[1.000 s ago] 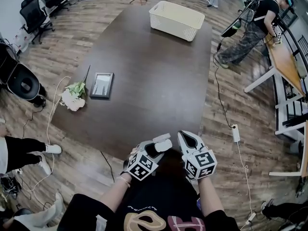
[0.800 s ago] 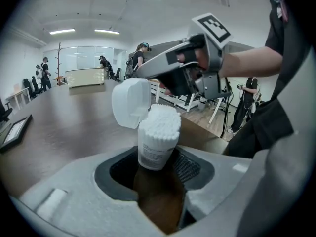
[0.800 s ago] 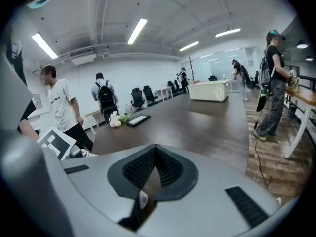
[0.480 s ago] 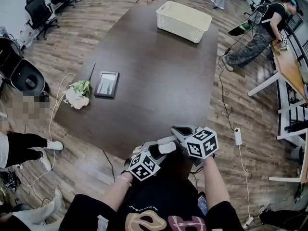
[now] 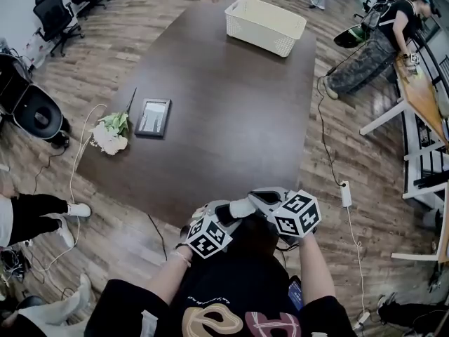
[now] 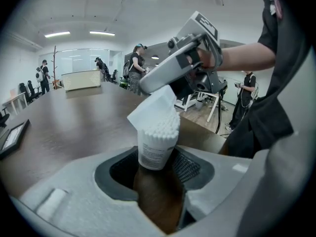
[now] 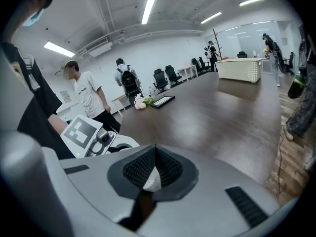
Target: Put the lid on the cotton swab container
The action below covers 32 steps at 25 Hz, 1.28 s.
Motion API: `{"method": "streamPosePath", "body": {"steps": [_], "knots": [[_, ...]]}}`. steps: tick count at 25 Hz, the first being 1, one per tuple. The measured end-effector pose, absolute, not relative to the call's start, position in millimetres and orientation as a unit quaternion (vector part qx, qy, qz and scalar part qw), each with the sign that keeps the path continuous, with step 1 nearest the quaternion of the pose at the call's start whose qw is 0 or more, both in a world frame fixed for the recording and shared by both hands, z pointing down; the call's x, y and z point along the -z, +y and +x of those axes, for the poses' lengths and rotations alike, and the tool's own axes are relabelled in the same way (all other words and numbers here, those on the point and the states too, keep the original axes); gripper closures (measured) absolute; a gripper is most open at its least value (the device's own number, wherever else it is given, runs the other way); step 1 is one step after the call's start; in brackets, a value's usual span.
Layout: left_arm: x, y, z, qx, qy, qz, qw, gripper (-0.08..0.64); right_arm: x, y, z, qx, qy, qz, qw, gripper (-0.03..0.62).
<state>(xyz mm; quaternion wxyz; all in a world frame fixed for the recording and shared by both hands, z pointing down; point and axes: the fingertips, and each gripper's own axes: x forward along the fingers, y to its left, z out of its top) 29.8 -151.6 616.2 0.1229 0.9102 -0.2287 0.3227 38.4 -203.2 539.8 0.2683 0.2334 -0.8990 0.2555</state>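
Observation:
My left gripper (image 5: 237, 210) is shut on a small round cotton swab container (image 6: 157, 142), open-topped and packed with white swabs, held upright off the table's near edge. My right gripper (image 5: 258, 198) is shut on the thin white lid (image 6: 153, 107). The lid hangs tilted right over the container's mouth, touching the swab tips at one side. In the right gripper view only a sliver of the lid (image 7: 152, 180) shows between the closed pads, with the left gripper's marker cube (image 7: 81, 132) just beyond. Both grippers meet close to my chest.
The long dark table (image 5: 224, 104) carries a white basket (image 5: 265, 25) at its far end and a picture frame (image 5: 152, 116) at its left edge. A bunch of flowers (image 5: 110, 133) lies by that edge. A power strip (image 5: 344, 193) and cables lie on the floor; people stand around.
My right gripper has swung left, from standing apart beside the left one to meeting it, bringing the lid over the container. The left gripper has hardly moved.

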Motion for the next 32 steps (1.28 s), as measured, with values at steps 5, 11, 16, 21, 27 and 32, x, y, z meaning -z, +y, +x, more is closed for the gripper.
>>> {"method": "streamPosePath", "body": {"steps": [5,11,16,21,27,32], "knots": [[-617,-152,30,-0.322,-0.231,0.909,0.125,0.347,-544,-192,40,-0.265,-0.897,0.236,0.262,0.584],[-616,-153,30,-0.321,-0.234,0.909,0.13,0.347,-545,-184,40,-0.267,-0.897,0.238,0.258,0.584],[-616,-152,30,-0.32,-0.234,0.909,0.132,0.347,-544,-182,41,-0.266,-0.896,0.258,0.243,0.584],[-617,-154,29,-0.319,-0.233,0.909,0.131,0.347,-545,-184,41,-0.249,-0.894,0.29,0.232,0.584],[-618,-153,29,-0.317,-0.231,0.91,0.133,0.347,-545,-182,42,-0.205,-0.889,0.346,0.218,0.586],[-614,-151,26,-0.302,-0.24,0.912,0.141,0.345,-545,-182,42,-0.214,-0.887,0.349,0.214,0.586]]}}
